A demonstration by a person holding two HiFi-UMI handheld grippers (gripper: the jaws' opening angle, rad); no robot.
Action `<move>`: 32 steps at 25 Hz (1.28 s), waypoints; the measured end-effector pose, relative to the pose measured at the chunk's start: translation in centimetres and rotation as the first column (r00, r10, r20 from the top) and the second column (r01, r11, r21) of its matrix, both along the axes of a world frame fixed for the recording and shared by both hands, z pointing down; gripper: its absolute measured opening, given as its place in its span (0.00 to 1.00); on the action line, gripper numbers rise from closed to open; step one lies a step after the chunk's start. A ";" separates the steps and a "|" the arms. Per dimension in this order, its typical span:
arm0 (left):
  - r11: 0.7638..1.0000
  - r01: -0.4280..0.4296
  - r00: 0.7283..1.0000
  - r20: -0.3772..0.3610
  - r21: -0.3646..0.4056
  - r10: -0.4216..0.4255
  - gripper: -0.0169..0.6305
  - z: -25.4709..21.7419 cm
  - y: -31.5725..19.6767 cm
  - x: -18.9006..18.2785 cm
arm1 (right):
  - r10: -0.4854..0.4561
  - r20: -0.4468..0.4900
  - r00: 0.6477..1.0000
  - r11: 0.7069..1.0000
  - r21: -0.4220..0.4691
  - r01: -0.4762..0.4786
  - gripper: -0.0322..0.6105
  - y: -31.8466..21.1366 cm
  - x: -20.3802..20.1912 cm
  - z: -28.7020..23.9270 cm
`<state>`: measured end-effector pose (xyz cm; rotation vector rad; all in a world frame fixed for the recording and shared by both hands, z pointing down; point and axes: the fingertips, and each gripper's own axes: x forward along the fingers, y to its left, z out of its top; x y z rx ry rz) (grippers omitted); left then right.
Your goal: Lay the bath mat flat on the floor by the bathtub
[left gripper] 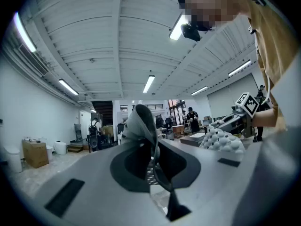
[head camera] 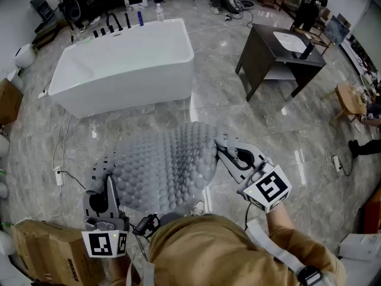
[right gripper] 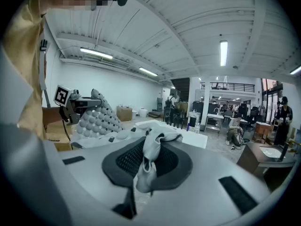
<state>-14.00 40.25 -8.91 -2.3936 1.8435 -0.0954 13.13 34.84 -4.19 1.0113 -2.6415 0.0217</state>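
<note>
left claw [head camera: 106, 186]: clamped on bath mat [head camera: 166, 165] | right claw [head camera: 225, 146]: same

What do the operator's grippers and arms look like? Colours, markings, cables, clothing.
Both the left gripper and the right gripper are pale grey with black parts, each carrying a white cube with black square markers. A black cable runs by the left one. The person wears a mustard top, a grey strap and a dark wristband.
</note>
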 end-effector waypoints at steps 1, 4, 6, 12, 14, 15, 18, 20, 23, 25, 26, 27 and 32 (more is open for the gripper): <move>1.000 -0.001 1.000 0.000 -0.001 0.001 0.08 -0.1 0.0 0.0 | 0.000 -0.001 1.000 1.000 -0.001 0.000 0.11 0.0 0.0 -0.1; 1.000 -0.002 1.000 0.000 -0.001 0.002 0.08 -0.2 0.0 0.0 | 0.001 -0.003 1.000 1.000 -0.002 -0.001 0.11 0.0 0.0 -0.3; 1.000 -0.001 1.000 0.000 0.002 0.001 0.08 -0.2 0.0 -0.1 | 0.002 -0.004 1.000 1.000 0.000 -0.002 0.11 0.1 -0.1 -0.2; 1.000 -0.001 1.000 -0.002 -0.004 0.001 0.08 0.3 -0.1 0.2 | 0.011 0.011 1.000 1.000 -0.013 -0.011 0.11 0.0 0.4 0.2; 1.000 -0.005 1.000 -0.001 -0.011 0.005 0.08 0.5 -0.3 0.4 | 0.015 0.010 1.000 1.000 -0.015 -0.015 0.11 0.0 0.5 0.3; 1.000 -0.007 1.000 0.000 -0.015 0.007 0.08 0.6 -0.4 0.5 | 0.015 0.008 1.000 1.000 -0.015 -0.015 0.11 -0.1 0.4 0.4; 1.000 -0.006 1.000 0.007 -0.023 0.007 0.08 0.7 -0.7 0.6 | 0.019 0.012 1.000 0.999 -0.029 -0.018 0.11 -0.3 0.5 0.9; 1.000 0.000 1.000 0.010 -0.026 0.000 0.08 0.8 -0.9 0.8 | 0.019 0.021 1.000 0.999 -0.036 -0.018 0.11 -0.6 0.9 1.1; 0.999 0.015 1.000 0.017 -0.031 -0.015 0.08 1.2 -1.2 1.6 | 0.007 0.026 1.000 0.999 -0.036 -0.006 0.11 -0.9 1.8 1.5; 0.999 0.021 1.000 0.022 -0.033 -0.021 0.08 1.4 -1.4 2.2 | 0.000 0.027 1.000 1.000 -0.030 0.001 0.11 -1.2 2.3 1.5; 0.999 0.023 0.999 0.025 -0.032 -0.022 0.08 1.4 -1.5 2.5 | -0.003 0.028 1.000 1.000 -0.026 0.004 0.11 -1.5 2.5 1.5; 0.999 0.024 0.999 0.028 -0.032 -0.023 0.08 1.3 -1.7 2.9 | -0.006 0.032 0.999 1.000 -0.023 0.006 0.11 -1.8 2.7 1.4; 0.999 0.038 0.999 0.035 -0.029 -0.037 0.08 1.3 -2.6 2.8 | -0.022 0.044 0.999 1.000 -0.021 0.023 0.11 -3.0 2.3 1.4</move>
